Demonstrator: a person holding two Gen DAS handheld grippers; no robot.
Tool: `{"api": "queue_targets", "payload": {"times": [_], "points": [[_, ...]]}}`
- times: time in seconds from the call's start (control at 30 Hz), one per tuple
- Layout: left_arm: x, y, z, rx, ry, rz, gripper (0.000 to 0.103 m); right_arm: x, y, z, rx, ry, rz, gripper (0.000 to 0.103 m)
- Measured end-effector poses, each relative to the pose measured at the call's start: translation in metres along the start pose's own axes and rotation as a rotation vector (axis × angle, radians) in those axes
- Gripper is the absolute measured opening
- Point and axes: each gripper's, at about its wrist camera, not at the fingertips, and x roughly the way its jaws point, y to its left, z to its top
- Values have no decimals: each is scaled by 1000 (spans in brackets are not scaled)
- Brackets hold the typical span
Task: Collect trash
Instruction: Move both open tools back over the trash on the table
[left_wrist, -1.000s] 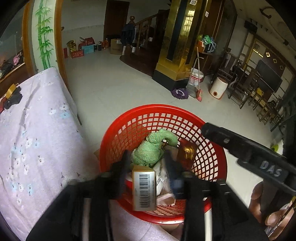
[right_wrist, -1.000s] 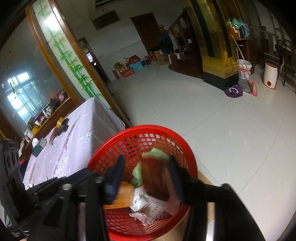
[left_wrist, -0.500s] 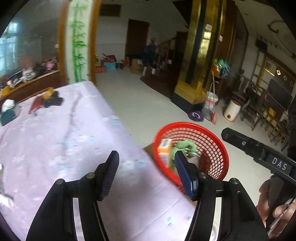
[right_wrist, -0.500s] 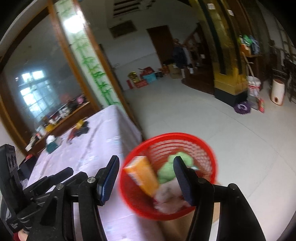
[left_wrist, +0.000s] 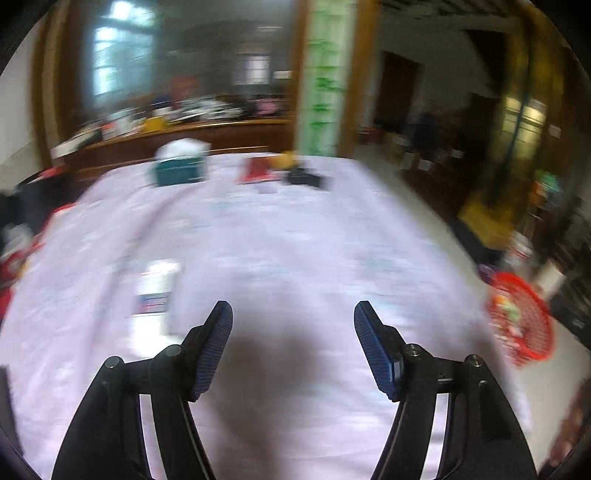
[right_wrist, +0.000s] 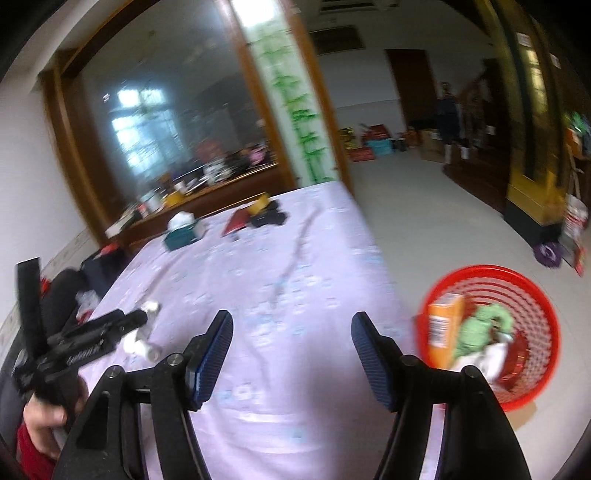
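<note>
At the bottom of both views, the left gripper (left_wrist: 293, 345) and right gripper (right_wrist: 291, 345) are seen released and empty over the lilac floral tablecloth (right_wrist: 280, 258). A white plastic bottle (left_wrist: 155, 295) lies left of centre. The red mesh plastic basket (right_wrist: 532, 295), holding an orange carton (right_wrist: 443, 328) and green cloth (right_wrist: 484, 325), sits on the floor at right.

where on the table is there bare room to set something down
The widest bare patch of tablecloth runs down the middle, from the white bottle near the left edge across to the edge by the red basket. The far end is crowded: teal tissue box, red packet, black item.
</note>
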Motion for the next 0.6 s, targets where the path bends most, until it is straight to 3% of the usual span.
{"api": "queue_targets", "payload": {"times": [0.1,0.23,0.47,0.57,0.6], "points": [[16,54,5,-75,41,89,67,12,27,-5,-43,22,27,73],[53,108,13,-150,115,155,67,28,52,-12,-73,61,58,73],[109,137,12,-189,222,162,66,45,75,-22,-141,112,60,73],[129,134,8,-194,260,138,46,53,82,-23,-163,136,68,73],[134,136,7,-202,268,118,34,56,86,-24,-172,145,72,73]]}}
